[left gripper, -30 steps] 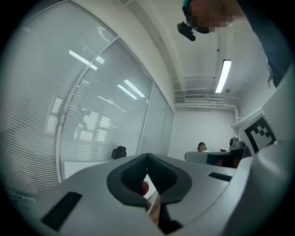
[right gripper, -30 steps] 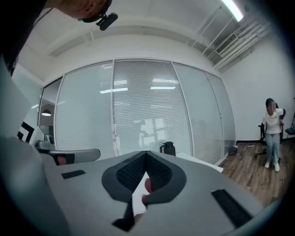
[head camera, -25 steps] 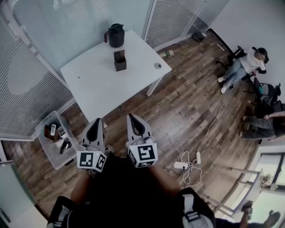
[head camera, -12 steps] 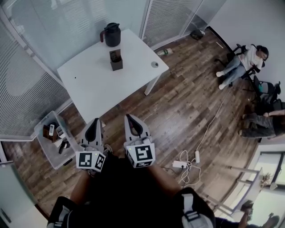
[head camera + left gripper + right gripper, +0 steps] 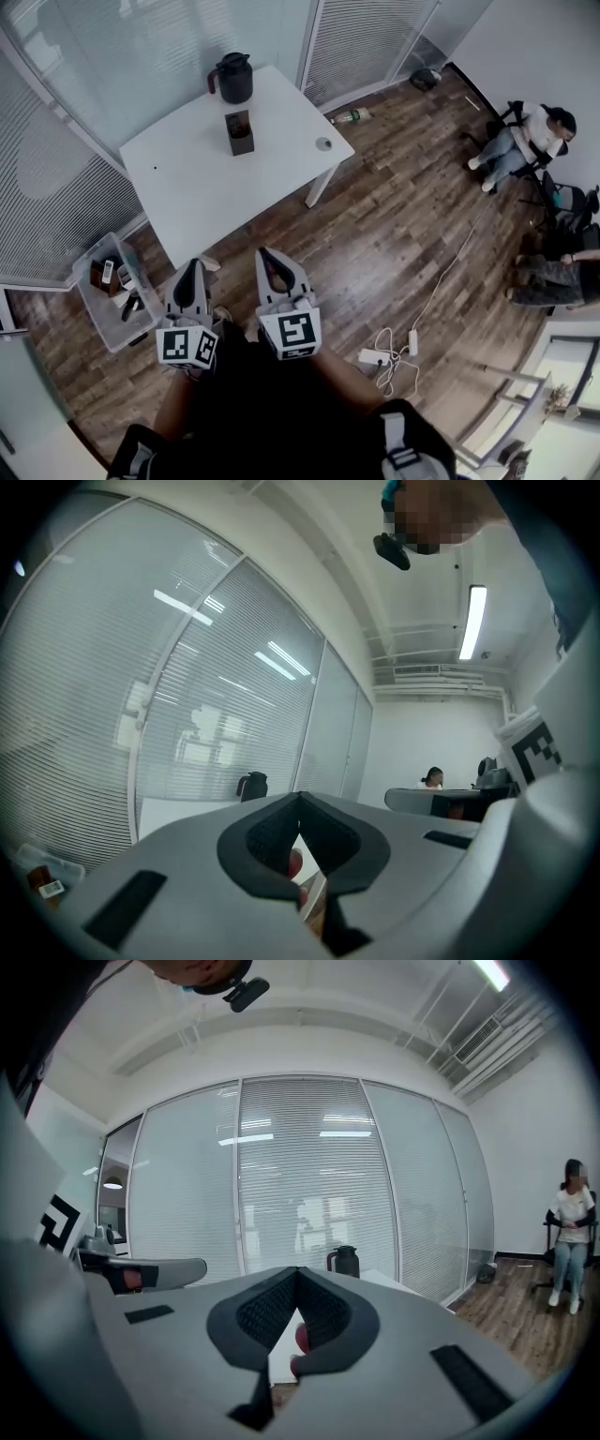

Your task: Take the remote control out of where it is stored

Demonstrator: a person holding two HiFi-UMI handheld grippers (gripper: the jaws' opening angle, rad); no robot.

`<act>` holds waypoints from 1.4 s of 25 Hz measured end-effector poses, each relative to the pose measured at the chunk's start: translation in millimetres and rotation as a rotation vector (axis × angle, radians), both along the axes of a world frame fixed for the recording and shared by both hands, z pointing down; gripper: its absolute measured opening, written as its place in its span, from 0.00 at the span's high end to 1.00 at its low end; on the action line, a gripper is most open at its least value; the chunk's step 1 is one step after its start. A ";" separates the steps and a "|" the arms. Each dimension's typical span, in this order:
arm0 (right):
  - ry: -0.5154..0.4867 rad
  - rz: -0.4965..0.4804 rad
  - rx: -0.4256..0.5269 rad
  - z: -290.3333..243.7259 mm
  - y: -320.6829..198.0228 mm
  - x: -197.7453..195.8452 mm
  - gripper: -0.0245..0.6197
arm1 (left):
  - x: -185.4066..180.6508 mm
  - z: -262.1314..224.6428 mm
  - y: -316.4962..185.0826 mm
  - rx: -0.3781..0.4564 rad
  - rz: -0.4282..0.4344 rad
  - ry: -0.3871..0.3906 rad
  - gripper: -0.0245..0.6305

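- Both claws are pressed together and empty: left gripper [image 5: 192, 272] and right gripper [image 5: 269, 258] point side by side toward the white table [image 5: 192, 183].
- Over the last second they have only drifted a little with us (the table looks barely nearer), so we judge the approach has hardly begun.
- The remote control is too small to make out; we guess it sits in the dark holder [image 5: 239, 132] near the jug [image 5: 234, 78], well apart from both claws.
- A clear bin [image 5: 111, 328] stands on the wood floor [image 5: 394, 216] at left.
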State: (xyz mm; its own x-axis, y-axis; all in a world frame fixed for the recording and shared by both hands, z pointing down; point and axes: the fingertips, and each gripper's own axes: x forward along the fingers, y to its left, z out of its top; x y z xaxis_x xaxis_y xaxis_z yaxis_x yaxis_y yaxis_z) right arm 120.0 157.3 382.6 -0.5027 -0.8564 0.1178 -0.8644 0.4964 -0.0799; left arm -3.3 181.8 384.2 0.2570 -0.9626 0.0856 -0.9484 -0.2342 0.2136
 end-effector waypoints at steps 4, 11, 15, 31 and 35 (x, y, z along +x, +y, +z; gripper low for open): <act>-0.014 -0.004 -0.001 -0.3 -11.5 5.3 0.97 | 5.3 -5.1 -2.0 -0.002 -0.005 -0.009 0.95; -0.013 0.009 -0.017 7.2 -39.2 -11.7 0.97 | -8.6 -5.8 -36.3 0.012 0.017 -0.013 0.95; -0.010 0.023 -0.007 8.9 -66.6 -28.4 0.97 | -20.2 -1.6 -71.8 0.015 0.057 0.001 0.95; 0.010 0.132 -0.019 11.2 -168.5 -92.2 0.97 | -90.0 -9.5 -180.4 0.030 0.157 0.035 0.95; 0.022 0.133 -0.052 21.2 -186.4 -91.0 0.97 | -90.4 -2.6 -196.4 0.002 0.158 0.042 0.95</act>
State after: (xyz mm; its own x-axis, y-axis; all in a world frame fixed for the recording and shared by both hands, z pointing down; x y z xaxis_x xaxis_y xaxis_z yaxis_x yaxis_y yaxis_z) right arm 29.0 -29.2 403.8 -0.3823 -0.9077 0.1733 -0.9240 0.3733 -0.0829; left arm -93.7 -14.6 381.7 0.4090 -0.9099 0.0699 -0.8897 -0.3806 0.2520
